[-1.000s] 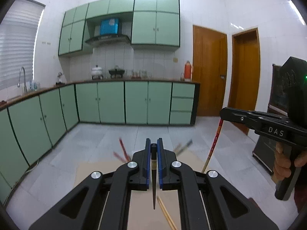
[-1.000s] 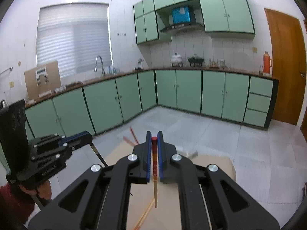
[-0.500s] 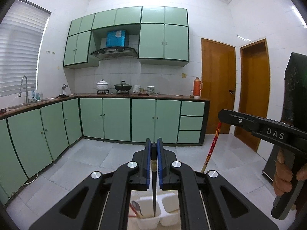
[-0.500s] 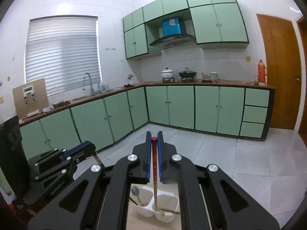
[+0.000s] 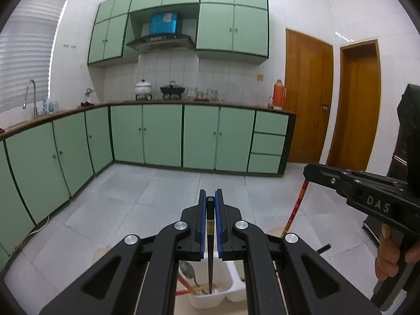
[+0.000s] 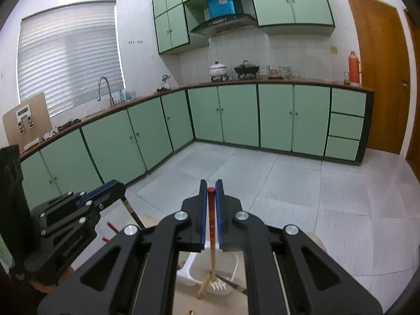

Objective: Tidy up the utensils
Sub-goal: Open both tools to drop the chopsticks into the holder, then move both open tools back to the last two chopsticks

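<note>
Since the earlier frames you are bringing both grippers forward and down, so the white holder (image 5: 210,298) that sat low in view is now sliding right under the tips. Your left gripper (image 5: 210,225) is clamping a dark chopstick (image 5: 210,262), its point dipping into the holder's left compartment at 6 o'clock, beside the spoon (image 5: 187,271) at 7 o'clock. Your right gripper (image 6: 210,220) is pinching the red-topped chopstick (image 6: 211,239); its pale lower end is hanging over the holder's right compartment (image 6: 231,263) at 6 o'clock, above a fork (image 6: 220,286) lying inside. In the left view the right gripper (image 5: 315,172) is showing at 3 o'clock. To do this well, you are wanting each stick upright and centred over its compartment, lowered until the tip is well inside before you loosen, so it cannot tip over the rim.
</note>
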### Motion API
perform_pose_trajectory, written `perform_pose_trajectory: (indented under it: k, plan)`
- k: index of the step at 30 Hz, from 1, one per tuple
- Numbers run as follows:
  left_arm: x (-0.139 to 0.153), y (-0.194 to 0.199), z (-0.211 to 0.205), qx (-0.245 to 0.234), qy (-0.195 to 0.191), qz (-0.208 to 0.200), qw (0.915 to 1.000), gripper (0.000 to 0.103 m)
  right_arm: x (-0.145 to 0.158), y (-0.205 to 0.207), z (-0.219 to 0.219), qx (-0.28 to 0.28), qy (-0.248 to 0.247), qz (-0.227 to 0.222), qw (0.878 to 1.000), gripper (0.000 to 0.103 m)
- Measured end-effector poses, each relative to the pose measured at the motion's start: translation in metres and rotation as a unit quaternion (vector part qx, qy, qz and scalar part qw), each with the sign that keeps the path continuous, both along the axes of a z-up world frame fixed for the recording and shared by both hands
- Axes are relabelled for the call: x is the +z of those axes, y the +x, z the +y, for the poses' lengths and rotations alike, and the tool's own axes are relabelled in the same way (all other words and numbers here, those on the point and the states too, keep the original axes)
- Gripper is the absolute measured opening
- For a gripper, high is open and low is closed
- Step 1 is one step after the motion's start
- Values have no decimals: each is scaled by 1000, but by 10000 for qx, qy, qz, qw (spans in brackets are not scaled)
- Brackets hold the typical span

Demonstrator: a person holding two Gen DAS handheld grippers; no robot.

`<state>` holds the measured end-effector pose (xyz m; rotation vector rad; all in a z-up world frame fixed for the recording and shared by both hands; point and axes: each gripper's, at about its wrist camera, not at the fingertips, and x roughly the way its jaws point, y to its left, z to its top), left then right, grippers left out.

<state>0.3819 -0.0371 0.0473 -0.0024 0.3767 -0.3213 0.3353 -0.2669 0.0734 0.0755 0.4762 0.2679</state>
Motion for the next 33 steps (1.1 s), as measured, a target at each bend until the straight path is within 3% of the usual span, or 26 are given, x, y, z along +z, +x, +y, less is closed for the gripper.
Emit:
perform_pose_trajectory:
  k: [4, 11, 17, 23, 33]
  plan:
    - [2, -8, 4, 37, -3, -66, 10000, 28, -5, -7, -1, -59, 12, 32, 10000, 10]
    - [26, -42, 16, 148, -38, -455, 9988, 61, 17, -47, -18, -387, 103, -481, 9980, 61]
    - [30, -94, 23, 164, 2, -663, 9977, 83, 21, -112, -32, -727, 30, -1048, 9918, 90]
    - [5, -146, 28, 151, -39, -546, 9984, 92, -4, -162, -38, -806, -59, -1079, 9909, 98]
    - [-69, -196, 39, 362, 343, 137, 9987, 96, -79, -211, -26, -739, -286, -382, 9961, 98]
